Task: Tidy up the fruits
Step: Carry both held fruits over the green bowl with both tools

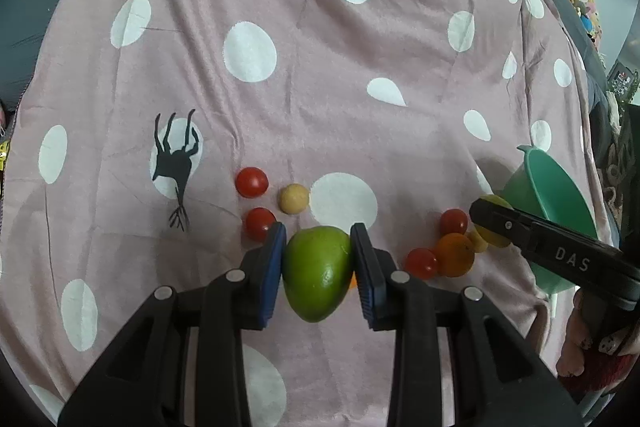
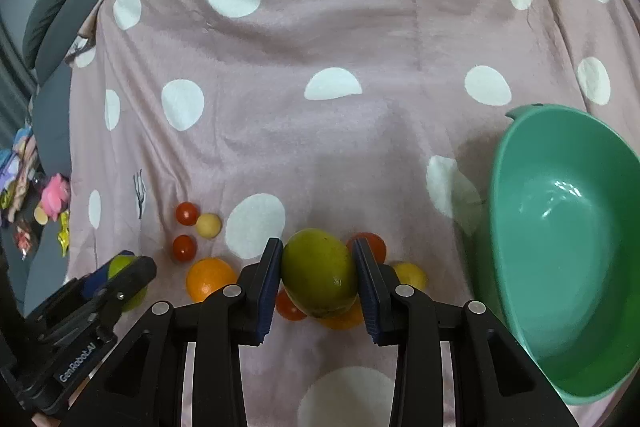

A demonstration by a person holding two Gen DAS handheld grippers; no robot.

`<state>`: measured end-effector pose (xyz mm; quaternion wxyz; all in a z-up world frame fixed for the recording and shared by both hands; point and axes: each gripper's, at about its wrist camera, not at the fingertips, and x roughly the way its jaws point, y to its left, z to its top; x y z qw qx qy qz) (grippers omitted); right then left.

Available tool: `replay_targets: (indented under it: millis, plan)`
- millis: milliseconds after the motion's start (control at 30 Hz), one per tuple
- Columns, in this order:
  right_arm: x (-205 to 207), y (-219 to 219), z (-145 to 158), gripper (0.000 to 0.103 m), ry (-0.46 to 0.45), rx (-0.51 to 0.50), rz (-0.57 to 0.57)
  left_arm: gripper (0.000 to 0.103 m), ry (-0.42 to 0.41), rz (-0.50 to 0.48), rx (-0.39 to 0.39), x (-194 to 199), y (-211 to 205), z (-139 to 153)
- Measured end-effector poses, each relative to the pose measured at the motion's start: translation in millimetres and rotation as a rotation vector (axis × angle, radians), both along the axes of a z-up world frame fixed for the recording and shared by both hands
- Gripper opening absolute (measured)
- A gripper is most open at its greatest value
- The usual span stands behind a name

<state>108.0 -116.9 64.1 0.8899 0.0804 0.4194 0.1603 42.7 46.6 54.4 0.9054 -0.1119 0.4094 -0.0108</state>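
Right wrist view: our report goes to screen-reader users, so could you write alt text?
The right hand-held gripper holds a green-yellow mango above a polka-dot pink cloth, an empty green bowl to its right.

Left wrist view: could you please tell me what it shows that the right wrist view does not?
Only the left shows the hand holding the right gripper. Only the right shows the teal bowl's empty inside and the whole orange beside the left gripper. Both show the spotted pink cloth, the bright green fruit in the left jaws and the yellow-green fruit in the right.
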Motion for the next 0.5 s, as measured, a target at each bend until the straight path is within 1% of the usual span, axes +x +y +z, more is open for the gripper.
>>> replay_targets:
  millis: [233,400,500]
  plan:
    - [-5.9,-2.6,4.9,0.037,-0.012,-0.013,-0.023,0.033,-0.010,-0.008,-0.005,-3.4,-4.4,3.7]
    - [-11.4,-5.3,10.0,0.037,-0.030,-0.008,-0.033,0.032,-0.006,0.005,0.016,-3.5,-5.6,2.4]
    - [-14.8,-8.9,13.4,0.037,-0.043,0.001,-0.039,0.033,-0.011,0.002,0.004,-4.9,-7.7,4.2]
